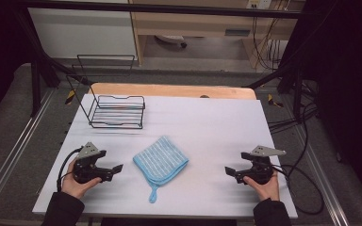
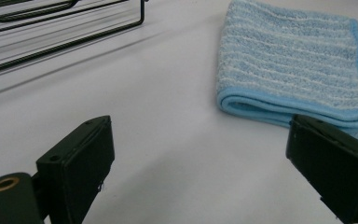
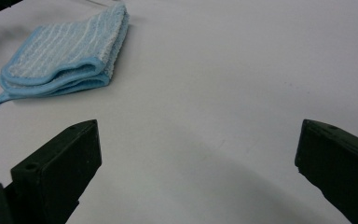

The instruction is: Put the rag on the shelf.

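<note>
A folded light-blue striped cloth (image 1: 160, 160) with a hanging loop lies in the middle of the white table (image 1: 202, 122). My left gripper (image 1: 115, 172) rests on the table to the cloth's left, held by a hand, jaws open and empty. In the left gripper view the cloth (image 2: 289, 65) lies just ahead and to the right of the open gripper (image 2: 214, 182). My right gripper (image 1: 231, 173) rests to the cloth's right, open and empty. In the right gripper view the cloth (image 3: 65, 56) lies far off at the upper left of the open gripper (image 3: 198, 172).
A black wire basket (image 1: 118, 111) stands at the table's back left; its wires (image 2: 51, 32) show in the left gripper view. Cables trail off the table's right side. A wooden board (image 1: 169, 90) edges the far side of the table.
</note>
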The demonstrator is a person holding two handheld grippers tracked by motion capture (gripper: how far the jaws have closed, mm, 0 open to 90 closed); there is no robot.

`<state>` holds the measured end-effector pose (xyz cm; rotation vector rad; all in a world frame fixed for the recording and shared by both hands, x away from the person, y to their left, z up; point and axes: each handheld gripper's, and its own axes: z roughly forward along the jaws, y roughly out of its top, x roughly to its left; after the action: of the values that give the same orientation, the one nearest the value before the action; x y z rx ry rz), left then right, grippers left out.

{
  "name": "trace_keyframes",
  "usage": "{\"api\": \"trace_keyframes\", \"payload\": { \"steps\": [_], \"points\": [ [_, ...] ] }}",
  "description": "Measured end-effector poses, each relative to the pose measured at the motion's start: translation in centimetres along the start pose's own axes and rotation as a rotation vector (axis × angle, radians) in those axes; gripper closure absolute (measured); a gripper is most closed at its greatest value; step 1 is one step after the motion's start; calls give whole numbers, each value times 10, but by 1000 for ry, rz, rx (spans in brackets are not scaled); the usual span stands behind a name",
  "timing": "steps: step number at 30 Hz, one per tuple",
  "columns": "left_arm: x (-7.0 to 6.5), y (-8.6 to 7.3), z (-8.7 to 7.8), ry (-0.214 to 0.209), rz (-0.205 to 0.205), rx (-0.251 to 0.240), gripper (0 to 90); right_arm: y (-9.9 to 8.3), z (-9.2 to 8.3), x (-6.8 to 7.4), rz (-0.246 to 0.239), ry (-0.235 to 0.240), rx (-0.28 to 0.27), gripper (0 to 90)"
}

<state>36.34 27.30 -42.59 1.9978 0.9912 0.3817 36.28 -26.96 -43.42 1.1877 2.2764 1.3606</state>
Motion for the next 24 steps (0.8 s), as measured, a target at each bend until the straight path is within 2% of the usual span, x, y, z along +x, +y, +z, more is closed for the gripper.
{"api": "trace_keyframes", "payload": {
  "steps": [9, 16, 19, 23, 24],
  "points": [
    [-9, 19, 2, -3, -5, 4, 95, -1, 1, 1, -5, -4, 9, 9],
    [-15, 41, 8, 32, -8, 19, 137, -1, 2, 1, -4, -7, 9, 9],
    [-19, 47, 14, 26, -20, 19, 162, -1, 2, 1, -7, -8, 11, 9],
    [-24, 49, 29, 45, -4, 65, 232, -1, 3, 1, -4, -10, 15, 11],
    [-24, 49, 34, 40, -15, 70, 248, -1, 3, 1, -6, -10, 17, 11]
  ]
}}
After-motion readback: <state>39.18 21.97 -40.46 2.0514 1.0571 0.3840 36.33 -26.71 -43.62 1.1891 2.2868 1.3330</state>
